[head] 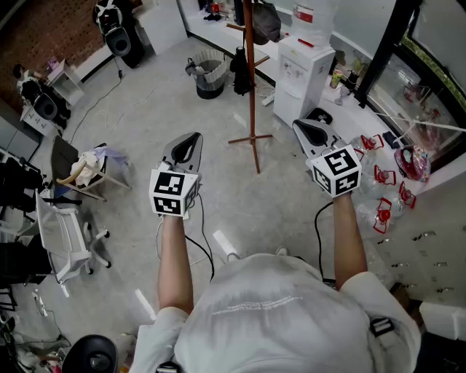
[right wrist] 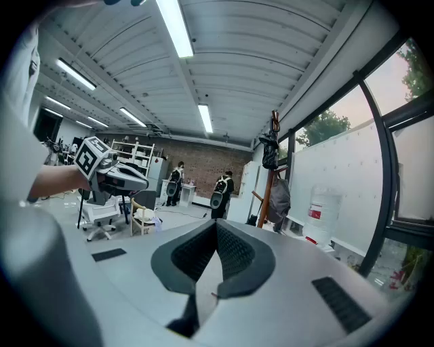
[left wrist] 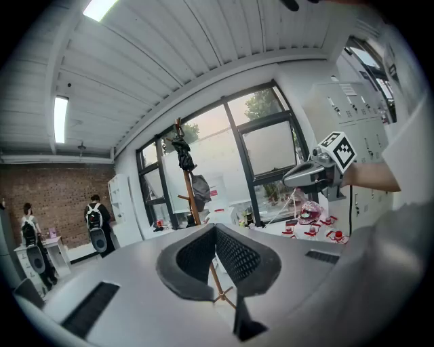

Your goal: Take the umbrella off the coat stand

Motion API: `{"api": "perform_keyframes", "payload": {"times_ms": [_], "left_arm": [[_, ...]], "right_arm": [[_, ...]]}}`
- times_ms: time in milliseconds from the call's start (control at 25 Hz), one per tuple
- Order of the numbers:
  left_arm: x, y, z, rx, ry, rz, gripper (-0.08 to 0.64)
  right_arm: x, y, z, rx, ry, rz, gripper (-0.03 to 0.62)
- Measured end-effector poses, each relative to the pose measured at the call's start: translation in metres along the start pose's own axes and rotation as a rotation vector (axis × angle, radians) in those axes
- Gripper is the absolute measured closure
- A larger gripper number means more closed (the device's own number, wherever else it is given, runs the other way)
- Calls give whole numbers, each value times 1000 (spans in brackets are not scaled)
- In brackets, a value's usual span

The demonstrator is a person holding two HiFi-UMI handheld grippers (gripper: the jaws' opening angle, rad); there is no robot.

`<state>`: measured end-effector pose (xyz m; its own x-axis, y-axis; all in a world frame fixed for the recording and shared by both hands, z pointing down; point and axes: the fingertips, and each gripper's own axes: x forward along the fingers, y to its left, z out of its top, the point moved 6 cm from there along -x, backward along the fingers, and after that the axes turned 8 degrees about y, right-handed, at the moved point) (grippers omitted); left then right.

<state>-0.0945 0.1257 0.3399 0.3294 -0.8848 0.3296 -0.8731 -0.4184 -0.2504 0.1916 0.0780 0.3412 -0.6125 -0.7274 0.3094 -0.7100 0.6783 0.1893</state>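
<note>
Left gripper: jaws pressed together, nothing between them. Right gripper: jaws likewise together and empty. Both point ahead, a little below level, well apart from the target.

Coat stand: stands at 12 o'clock from the grippers, between their lines of aim. Its feet rest on the floor.

Umbrella: the dark folded shape that hangs just beside the pole, on its 9 o'clock side. A bag hangs higher, at 1 o'clock of the pole.

Handling, as judged:
- Weight: light; one gripper should carry it.
- Body: soft, slippery fabric over a stiff shaft. A pinch on loose fabric may slide.
- Hold point: the upper end, near the peg, where the shaft gives firm backing.
- Caution: lift it clear of the peg. A sideways pull may rock the stand.
</note>
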Motion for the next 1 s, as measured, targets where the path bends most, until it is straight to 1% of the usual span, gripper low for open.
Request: {"api": "perform_keyframes", "payload": {"times_ms": [160, 320, 400, 480, 600, 640, 800, 920, 1000], "left_arm": [[2, 3, -1, 5, 0, -6, 545], [3, 5, -6, -5, 2, -4, 545], [3, 8, -9, -21, -2, 4, 545], [2, 13, -12, -32, -5, 24, 546], [-3, 16, -12, 12, -26, 55, 546], [-5, 16, -11, 21, -36, 49, 546], [-11, 17, -12, 6, -76, -24, 546], [-13, 24, -15, 25, -83, -32, 545], [-14, 30, -18, 24, -82, -35, 545]], "right_arm": [[4, 2, 0, -7, 1, -1, 568], [7, 4, -1, 31, -8, 36, 568], [9, 6, -2, 37, -1, 50, 569], [10, 8, -1, 18, 15, 53, 569], [12, 14, 3, -11, 24, 48, 568], [12, 16, 4, -16, 21, 46, 569], [15, 24, 9, -16, 13, 30, 568], [18, 33, 13, -7, 16, 23, 568], [19, 39, 15, -4, 21, 13, 568]]}}
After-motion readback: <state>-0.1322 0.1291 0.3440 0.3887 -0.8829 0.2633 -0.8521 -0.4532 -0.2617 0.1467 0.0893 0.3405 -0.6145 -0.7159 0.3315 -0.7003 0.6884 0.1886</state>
